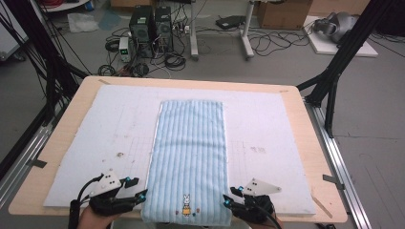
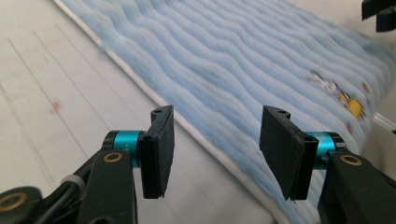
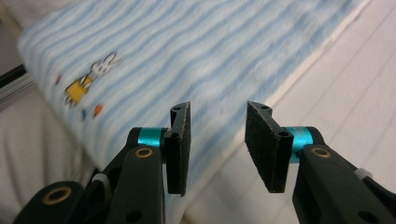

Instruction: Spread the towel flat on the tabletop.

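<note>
A long light-blue ribbed towel [image 1: 191, 152] lies flat and lengthwise down the middle of the white mat [image 1: 110, 129]. Its near end, with a small rabbit motif [image 1: 186, 204], hangs slightly over the table's front edge. My left gripper [image 1: 138, 187] is open at the towel's near left corner. In the left gripper view its jaws [image 2: 215, 140] stand apart above the towel's [image 2: 233, 60] white edge with nothing between them. My right gripper [image 1: 230, 196] is open at the near right corner. Its jaws [image 3: 217, 140] hover over the towel's [image 3: 187, 51] edge, holding nothing.
The mat covers most of a wooden table [image 1: 315, 157]. Black frame posts [image 1: 344, 52] stand at both far corners. On the floor beyond are computer towers [image 1: 152, 28], cables and cardboard boxes. Bare mat lies on either side of the towel.
</note>
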`<state>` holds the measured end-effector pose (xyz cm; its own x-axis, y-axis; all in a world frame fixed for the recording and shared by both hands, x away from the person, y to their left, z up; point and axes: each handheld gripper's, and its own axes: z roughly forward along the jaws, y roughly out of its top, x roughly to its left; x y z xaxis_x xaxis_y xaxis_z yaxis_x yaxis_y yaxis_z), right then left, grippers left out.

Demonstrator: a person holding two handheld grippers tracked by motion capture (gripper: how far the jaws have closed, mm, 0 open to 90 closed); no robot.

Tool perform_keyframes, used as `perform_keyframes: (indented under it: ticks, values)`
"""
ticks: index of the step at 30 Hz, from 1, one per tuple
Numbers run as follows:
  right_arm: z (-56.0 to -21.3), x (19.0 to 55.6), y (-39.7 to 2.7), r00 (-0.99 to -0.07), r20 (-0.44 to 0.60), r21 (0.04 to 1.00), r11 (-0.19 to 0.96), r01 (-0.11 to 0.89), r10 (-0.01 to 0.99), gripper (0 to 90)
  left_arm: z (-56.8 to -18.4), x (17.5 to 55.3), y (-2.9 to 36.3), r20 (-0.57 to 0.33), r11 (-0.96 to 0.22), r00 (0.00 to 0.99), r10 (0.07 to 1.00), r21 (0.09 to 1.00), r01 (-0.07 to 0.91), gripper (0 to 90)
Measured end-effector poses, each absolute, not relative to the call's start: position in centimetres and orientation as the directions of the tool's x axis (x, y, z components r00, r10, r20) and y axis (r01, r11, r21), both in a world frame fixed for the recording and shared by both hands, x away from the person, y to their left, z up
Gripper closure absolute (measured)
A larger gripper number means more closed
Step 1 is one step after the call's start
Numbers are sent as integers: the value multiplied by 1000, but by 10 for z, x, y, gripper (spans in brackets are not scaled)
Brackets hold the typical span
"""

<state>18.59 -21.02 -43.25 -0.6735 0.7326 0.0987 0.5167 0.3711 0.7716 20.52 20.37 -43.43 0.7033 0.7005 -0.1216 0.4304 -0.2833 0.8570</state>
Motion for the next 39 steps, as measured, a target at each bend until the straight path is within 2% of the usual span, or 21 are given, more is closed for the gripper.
perform_keyframes:
  ticks: [5,9,13,18,22,25,28,30,34,37,39]
  values:
    - [-433,208,-194,-681,95,778,373,506,726,621,-434,231,194,-130,-282,709,693,857,432,543]
    - [-438,225,-180,-697,75,764,409,500,713,664,-441,249,183,-138,-313,715,685,831,460,553]
    - [-445,236,-172,-720,48,731,467,498,692,742,-451,258,176,-149,-347,722,676,799,490,553]
    - [-443,233,-174,-760,38,715,514,474,649,849,-451,251,179,-133,-385,754,643,795,469,608]
    - [-444,229,-180,-783,79,714,514,476,617,844,-450,244,182,-120,-413,776,619,790,452,676]
    - [-443,227,-182,-794,96,708,520,478,600,829,-449,241,183,-112,-435,794,598,786,439,675]
    - [-441,232,-184,-810,116,705,527,475,575,733,-447,246,184,-146,-414,790,595,787,457,622]
    - [-437,239,-187,-799,124,738,484,471,588,707,-444,255,185,-147,-389,780,608,802,454,566]
    - [-429,267,-199,-734,101,785,399,474,671,700,-436,278,187,-174,-315,743,646,826,467,523]
    - [-431,291,-207,-682,109,797,346,494,724,683,-434,296,189,-180,-282,724,666,838,467,519]
    - [-432,304,-208,-662,92,795,345,499,744,706,-433,310,189,-185,-262,708,682,842,472,520]
